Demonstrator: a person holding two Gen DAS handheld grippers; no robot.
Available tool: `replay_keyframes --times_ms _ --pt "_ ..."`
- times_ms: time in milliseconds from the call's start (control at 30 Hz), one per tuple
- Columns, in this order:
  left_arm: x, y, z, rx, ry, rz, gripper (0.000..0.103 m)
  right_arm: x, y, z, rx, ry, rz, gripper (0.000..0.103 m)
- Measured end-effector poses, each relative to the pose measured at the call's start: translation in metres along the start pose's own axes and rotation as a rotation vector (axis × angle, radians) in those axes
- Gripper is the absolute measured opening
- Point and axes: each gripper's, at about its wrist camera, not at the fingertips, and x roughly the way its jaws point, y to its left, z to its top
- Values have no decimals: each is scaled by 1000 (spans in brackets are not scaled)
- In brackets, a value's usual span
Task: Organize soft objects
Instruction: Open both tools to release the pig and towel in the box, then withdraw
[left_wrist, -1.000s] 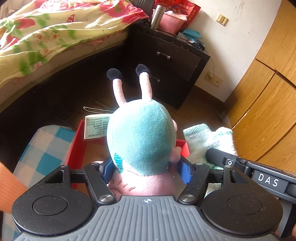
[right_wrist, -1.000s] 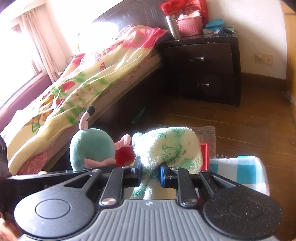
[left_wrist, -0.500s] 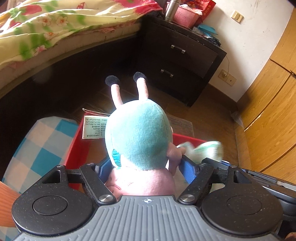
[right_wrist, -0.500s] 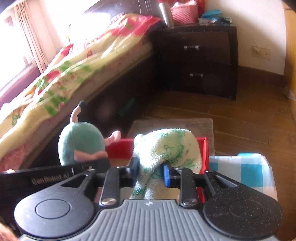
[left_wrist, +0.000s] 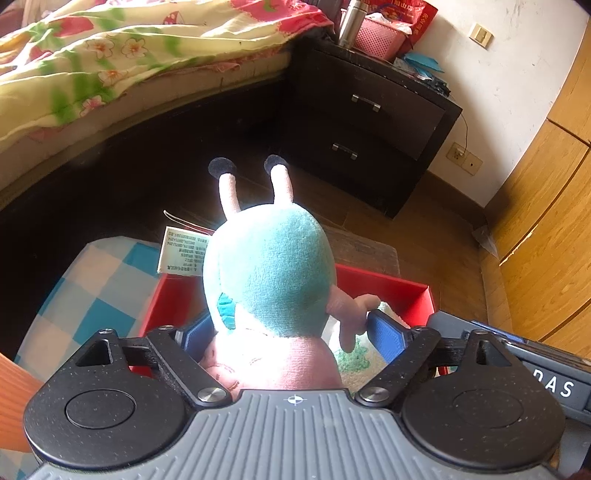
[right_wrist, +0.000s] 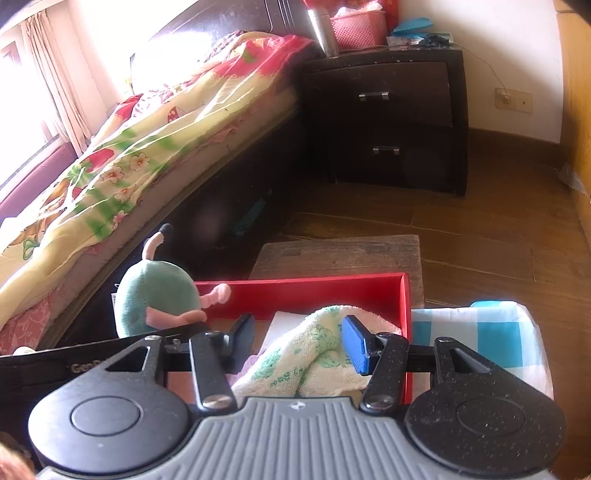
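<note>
Both my claws have just been opening over the red box: the left claw straddles the upright plush toy, legs toward twelve o'clock, while the right claw stands loose around the towel lying inside.

1. The left tongs have just been opening: their blue pads, which pinched the plush pig a second ago, now stand clear of its sides, with the pig between them.
2. The right tongs have just been opening too; they clamped the green-printed towel before, and now it lies loose between the pads.
3. Both toys sit lower than before: the towel is now inside the red box, flattened instead of bunched upright.
</note>
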Motion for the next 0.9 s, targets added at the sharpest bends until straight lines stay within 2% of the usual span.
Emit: replay_keyframes --times_ms 100,267,367,567,667,767,900 --pt "-1 2 2 -34 -27 -16 91 -1 -3 1 9 -7 2 30" --pt "-9 -8 9 -8 -98 -27 96 -7 -11 2 35 -20 0 30" --pt "-11 -14 10 0 -72 -33 96 -12 -16 3 41 -28 -9 30" --pt "-33 -23 -8 104 -20 10 96 -31 -19 0 19 4 -21 30" --pt "-48 -23 -18 99 23 -1 96 -46 -14 -5 12 28 -30 32" --pt "-66 -26 -32 151 34 42 96 -64 -4 -14 -33 36 -52 36" --pt "-81 -18 -52 138 68 25 96 -84 3 -28 -49 42 -60 38"
